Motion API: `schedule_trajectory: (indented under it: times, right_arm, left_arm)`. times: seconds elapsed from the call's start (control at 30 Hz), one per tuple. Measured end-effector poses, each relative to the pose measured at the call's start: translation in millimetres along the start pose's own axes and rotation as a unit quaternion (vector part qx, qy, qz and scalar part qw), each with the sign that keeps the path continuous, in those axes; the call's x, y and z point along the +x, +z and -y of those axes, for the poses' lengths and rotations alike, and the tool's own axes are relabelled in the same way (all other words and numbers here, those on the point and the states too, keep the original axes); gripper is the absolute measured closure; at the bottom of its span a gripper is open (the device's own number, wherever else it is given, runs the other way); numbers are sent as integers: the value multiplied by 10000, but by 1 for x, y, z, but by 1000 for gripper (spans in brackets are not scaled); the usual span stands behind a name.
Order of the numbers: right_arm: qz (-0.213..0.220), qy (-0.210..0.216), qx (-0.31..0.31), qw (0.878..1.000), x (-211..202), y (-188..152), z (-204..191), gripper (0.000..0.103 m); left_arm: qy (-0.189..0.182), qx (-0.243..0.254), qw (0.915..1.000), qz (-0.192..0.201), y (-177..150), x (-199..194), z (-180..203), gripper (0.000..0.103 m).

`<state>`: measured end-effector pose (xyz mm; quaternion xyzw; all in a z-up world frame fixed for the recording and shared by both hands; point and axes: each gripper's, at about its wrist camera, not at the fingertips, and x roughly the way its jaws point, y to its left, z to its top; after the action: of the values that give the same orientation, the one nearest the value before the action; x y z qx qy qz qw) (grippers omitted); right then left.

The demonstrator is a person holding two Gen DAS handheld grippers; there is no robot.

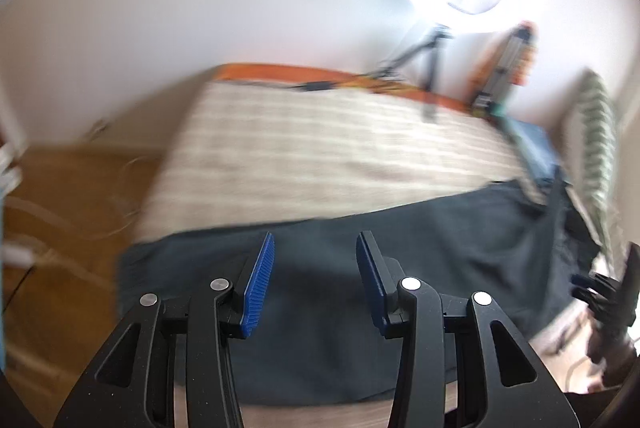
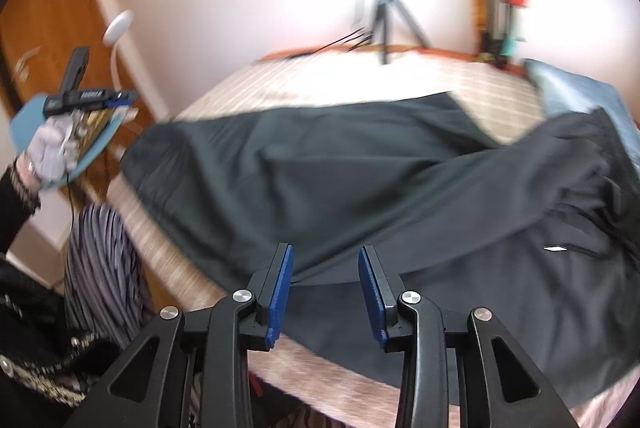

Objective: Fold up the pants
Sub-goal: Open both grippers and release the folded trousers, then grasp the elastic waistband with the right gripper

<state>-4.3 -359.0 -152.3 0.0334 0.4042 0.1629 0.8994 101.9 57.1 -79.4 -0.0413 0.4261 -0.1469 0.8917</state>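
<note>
Two grippers hang above a bed (image 2: 400,76) with a striped beige cover, each with its blue-padded jaws spread and pinching nothing: the left gripper (image 1: 314,280) over the near left part of the dark pants (image 2: 360,172), the right gripper (image 2: 326,288) over their near edge. The pants lie spread flat across the near half of the bed, one leg reaching left and the bunched part at the right, while a tripod (image 2: 386,16) stands at the far side by the white wall.

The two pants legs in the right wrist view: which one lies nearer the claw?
The lower-right leg, running under the open right claw. The other leg lies farther up the striped bedspread.
</note>
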Motion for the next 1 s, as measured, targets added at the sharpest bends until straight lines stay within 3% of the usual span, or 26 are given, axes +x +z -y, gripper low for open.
schedule_trajectory:
  times: [0.17,0.3,0.43,0.57,0.7,0.8,1.0]
  right_arm:
    - [264,-506,651,9962,-27,-5,42,64]
    - [354,-900,1163,9885,-46,-18,77,55]
    - [459,-1337,1615,9767,-65,-33,108,50]
    - [556,-1788,1979,9622,-83,-45,136,45]
    - [649,-2219,2303,9453,-101,-58,164,35]
    - [675,-2515,2501,9325,-109,-64,182,29]
    - [752,-2718,2986,9117,-119,-76,217,27]
  left_arm:
    - [-773,627,9950,-80,27,29,78,52]
    - [-1281,1030,9861,-241,34,53,141,45]
    - [-1683,1424,9744,-446,35,79,204,45]
    - [-2067,1692,9616,-624,36,101,260,38]
    - [-2438,1680,9508,-908,34,128,303,34]
    - [-2620,1733,9425,-1141,31,150,337,32]
    - [-2612,1889,9365,-1380,26,195,395,31]
